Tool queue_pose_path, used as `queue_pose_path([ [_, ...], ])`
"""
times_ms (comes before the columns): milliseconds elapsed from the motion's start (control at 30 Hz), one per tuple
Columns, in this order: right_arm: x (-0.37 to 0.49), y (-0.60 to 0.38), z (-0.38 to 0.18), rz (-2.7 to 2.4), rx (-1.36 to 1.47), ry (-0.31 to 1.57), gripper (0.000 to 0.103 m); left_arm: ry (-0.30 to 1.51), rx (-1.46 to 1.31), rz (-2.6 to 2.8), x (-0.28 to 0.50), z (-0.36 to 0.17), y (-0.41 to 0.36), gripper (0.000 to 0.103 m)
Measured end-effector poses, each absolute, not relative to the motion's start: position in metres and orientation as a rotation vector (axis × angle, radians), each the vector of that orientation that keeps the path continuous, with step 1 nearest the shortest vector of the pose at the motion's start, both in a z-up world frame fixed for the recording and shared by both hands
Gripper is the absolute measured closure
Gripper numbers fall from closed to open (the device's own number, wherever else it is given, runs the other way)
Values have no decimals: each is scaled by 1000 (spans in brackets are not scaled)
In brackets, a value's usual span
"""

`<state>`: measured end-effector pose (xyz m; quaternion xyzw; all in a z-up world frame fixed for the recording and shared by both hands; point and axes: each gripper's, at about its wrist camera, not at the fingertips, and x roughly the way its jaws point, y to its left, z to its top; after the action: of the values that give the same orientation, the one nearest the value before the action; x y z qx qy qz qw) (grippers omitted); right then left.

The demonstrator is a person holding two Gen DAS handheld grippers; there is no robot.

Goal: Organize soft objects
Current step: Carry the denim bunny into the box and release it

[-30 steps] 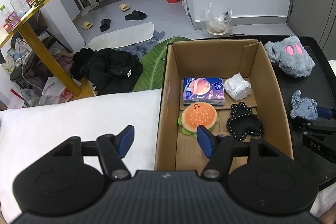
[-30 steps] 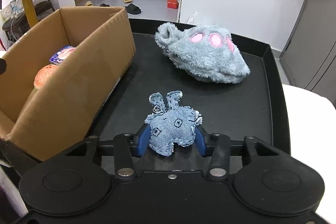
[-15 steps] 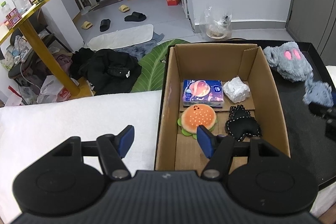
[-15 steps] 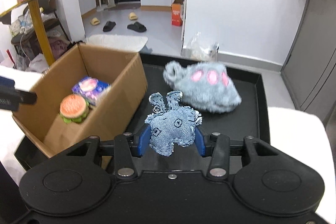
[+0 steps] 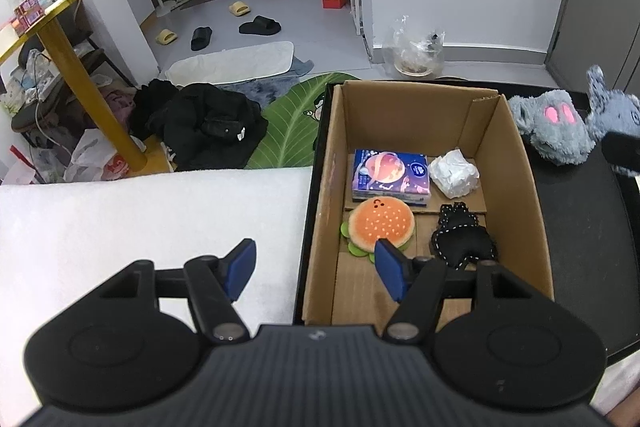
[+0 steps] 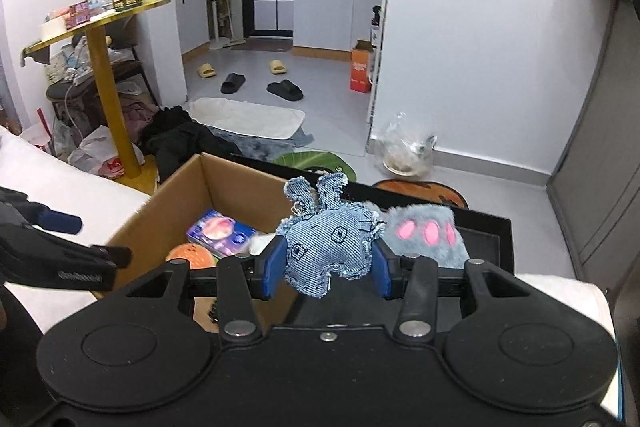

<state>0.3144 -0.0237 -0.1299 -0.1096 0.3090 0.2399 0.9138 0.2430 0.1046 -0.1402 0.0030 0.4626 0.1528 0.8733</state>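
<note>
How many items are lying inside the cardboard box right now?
4. In the cardboard box: tissue pack at back left, crumpled white wad at back right, burger plush at front left, black plush at front right. The left gripper may hide others.

The bunny toy [image 6: 330, 247] is blue denim with dark stitched eyes. The fluffy slipper [image 5: 554, 133] is grey with pink spots. The burger toy [image 5: 380, 225] is orange with pale dots. The box [image 5: 516, 195] is brown.
</note>
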Motion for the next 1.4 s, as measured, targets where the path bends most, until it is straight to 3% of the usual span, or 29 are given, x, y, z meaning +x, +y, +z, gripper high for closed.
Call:
queue_pose_path([
  [267,310,2,-124,545,-250,629,58,984,-35,294,243,-146,111,46],
  [367,308,11,-124,570,-256,638,58,990,-51,284,243,-148,113,56],
  [533,306,23,-125,604,-269,648,58,1008,-77,268,242,-152,118,86],
  [633,306,31,-127,613,-279,657,58,1008,-90,270,241,-152,120,92],
  [700,307,36,-129,616,-290,664,56,1006,-99,267,241,-152,122,93],
  [967,301,49,-131,687,-318,669,35,1005,-122,258,240,-153,128,94],
  [1400,299,10,-140,648,-342,715,30,1005,-142,252,239,-152,131,94],
])
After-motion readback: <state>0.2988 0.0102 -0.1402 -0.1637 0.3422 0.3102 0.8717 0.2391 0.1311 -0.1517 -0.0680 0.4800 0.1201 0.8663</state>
